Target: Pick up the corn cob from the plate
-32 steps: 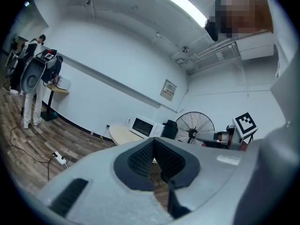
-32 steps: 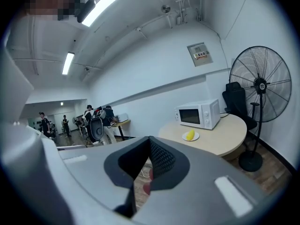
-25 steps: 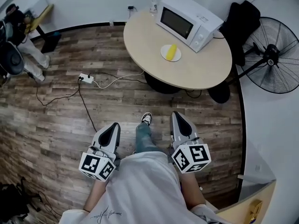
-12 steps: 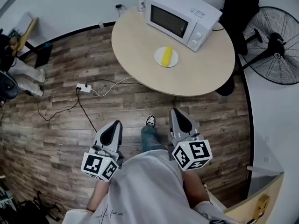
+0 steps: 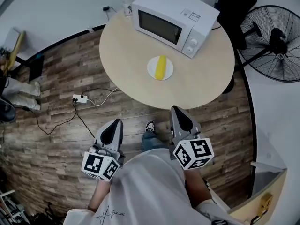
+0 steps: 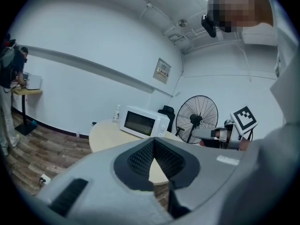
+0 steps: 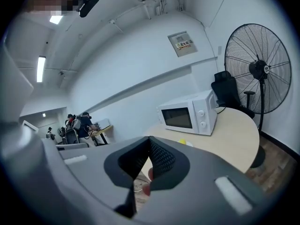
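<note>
One corn cob (image 5: 161, 67) on one plate (image 5: 150, 70); left tool (image 5: 116, 123), right tool (image 5: 177, 110) both closed, empty.

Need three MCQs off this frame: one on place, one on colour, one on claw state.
1. The corn cob lies: A) on the plate; B) inside the microwave; C) on the bare table.
2. The plate is: A) red; B) white; C) black.
3. The right claw is: A) wide open; B) shut on the cob; C) shut, empty.
Key: 1A, it rests on the plate before the microwave. 2B, a white disc on the tan table. 3C, its jaws meet, nothing between.
</note>
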Motion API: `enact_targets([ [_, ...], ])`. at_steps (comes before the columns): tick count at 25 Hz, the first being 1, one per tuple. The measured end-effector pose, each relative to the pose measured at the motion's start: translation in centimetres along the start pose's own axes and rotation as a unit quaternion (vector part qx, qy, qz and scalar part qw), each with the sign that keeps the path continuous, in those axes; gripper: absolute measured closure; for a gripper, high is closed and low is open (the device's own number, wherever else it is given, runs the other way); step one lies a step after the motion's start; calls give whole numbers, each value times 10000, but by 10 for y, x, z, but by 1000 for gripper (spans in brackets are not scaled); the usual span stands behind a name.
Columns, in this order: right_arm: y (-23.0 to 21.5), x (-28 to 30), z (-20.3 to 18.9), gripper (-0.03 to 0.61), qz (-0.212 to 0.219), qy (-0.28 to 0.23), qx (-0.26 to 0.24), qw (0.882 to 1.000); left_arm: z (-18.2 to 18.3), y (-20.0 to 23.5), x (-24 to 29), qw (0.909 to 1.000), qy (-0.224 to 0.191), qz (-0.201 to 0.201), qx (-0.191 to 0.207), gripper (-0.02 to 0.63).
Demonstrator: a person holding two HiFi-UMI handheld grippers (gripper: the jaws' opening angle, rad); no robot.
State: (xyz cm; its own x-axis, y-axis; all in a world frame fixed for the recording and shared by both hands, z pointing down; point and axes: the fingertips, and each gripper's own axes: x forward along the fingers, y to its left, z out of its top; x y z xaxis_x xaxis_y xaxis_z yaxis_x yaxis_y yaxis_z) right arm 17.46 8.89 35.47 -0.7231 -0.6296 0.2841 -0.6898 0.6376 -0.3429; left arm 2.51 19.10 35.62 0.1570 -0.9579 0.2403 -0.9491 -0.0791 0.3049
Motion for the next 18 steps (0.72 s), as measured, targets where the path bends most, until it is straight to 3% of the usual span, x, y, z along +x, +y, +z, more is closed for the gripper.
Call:
enact_targets([
  [9, -45, 45, 18, 566, -397, 88, 352, 9986, 24, 5, 83, 9989, 179, -426, 27, 614],
  [18, -75, 59, 33, 565, -706, -46, 526, 9961, 36, 4, 123, 9973, 308, -649, 173, 614],
])
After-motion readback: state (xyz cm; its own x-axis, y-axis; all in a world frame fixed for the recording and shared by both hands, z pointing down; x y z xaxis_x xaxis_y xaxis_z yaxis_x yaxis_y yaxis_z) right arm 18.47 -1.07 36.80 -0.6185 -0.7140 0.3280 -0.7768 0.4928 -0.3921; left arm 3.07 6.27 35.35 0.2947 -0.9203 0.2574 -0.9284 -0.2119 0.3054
